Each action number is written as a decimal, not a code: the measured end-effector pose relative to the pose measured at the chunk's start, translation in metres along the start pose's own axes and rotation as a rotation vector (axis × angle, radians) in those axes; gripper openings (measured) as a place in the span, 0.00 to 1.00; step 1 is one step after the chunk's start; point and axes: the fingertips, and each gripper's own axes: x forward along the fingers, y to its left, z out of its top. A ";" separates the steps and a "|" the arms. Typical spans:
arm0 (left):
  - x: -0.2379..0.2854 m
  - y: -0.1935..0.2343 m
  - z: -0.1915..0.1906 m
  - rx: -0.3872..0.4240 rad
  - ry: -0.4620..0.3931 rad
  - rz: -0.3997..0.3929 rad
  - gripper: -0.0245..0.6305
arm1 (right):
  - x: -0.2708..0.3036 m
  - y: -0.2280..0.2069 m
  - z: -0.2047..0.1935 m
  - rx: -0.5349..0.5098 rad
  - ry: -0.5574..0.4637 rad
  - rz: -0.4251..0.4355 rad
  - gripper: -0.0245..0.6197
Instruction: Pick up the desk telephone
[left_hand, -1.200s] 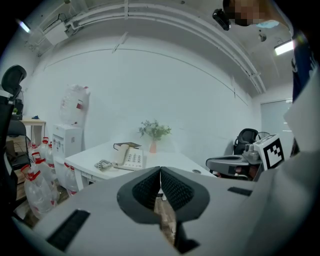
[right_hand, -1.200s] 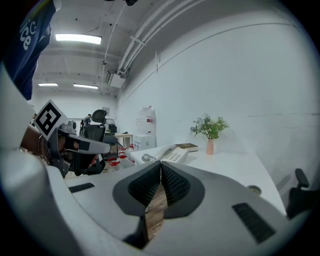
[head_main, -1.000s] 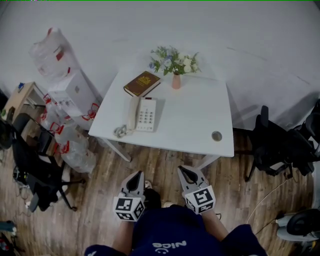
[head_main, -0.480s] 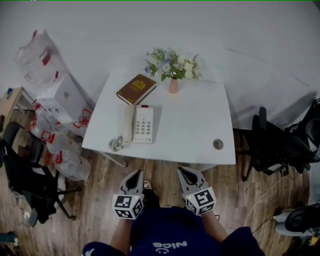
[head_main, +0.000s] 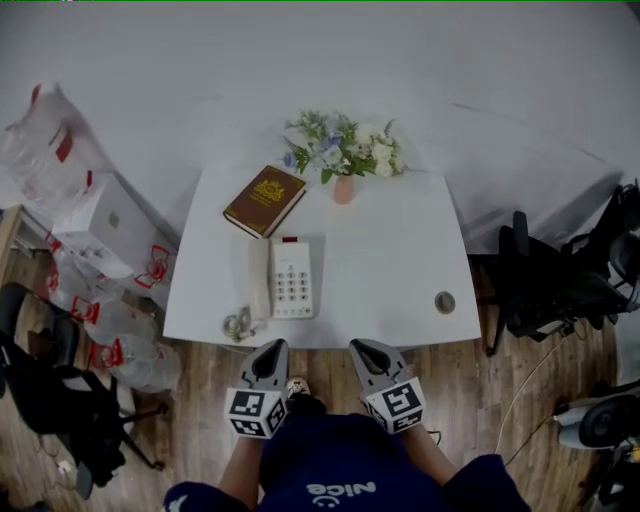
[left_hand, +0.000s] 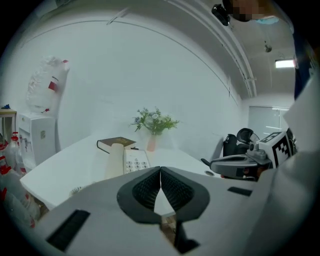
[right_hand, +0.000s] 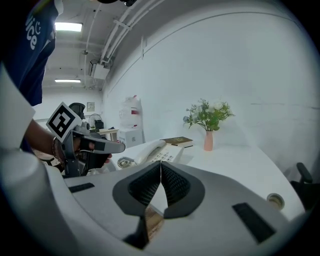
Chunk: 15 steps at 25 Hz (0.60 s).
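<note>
On the white table (head_main: 390, 270), near its front-left edge, sits one desk telephone (head_main: 285, 280), handset in its cradle on the left side of the base, keypad facing up. Key print is too small to read. Its coiled cord (head_main: 238, 324) bunches at the table's front edge, and the far end of the cord can't be traced.

Also on the table:
- One brown book (head_main: 264, 200) at the back left, gold emblem on the cover, title unreadable.
- One pink vase (head_main: 343, 188) with flowers at the back centre.
- One round cap (head_main: 445, 301) near the front-right corner.

Two grippers are just off the table's front edge, both pointing at it. The left gripper (head_main: 272, 350) and right gripper (head_main: 360, 348) each have their jaws pressed together with nothing between them. Neither touches the table or the telephone. The hands are hidden under the marker cubes, and the person's dark top cuts off the lower frame.

In the left gripper view, that gripper's own body hides the near end of the telephone.

Left of the table:
- One black chair (head_main: 60, 390).
- One white box (head_main: 105, 225).
- Clear plastic bags (head_main: 45, 135), piled and overlapping, so no count is possible.

Right of the table is dark seating (head_main: 545, 280), partly cut by the frame edge. I can't tell whether it is one chair or more.
</note>
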 end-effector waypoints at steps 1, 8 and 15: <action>0.004 0.006 0.002 0.002 0.003 -0.008 0.06 | 0.006 0.001 0.001 0.004 0.000 -0.005 0.07; 0.026 0.046 0.014 0.017 0.024 -0.060 0.06 | 0.051 0.005 0.006 0.043 0.006 -0.042 0.07; 0.036 0.070 0.019 -0.009 0.033 -0.073 0.06 | 0.085 0.021 0.016 0.032 0.015 -0.023 0.07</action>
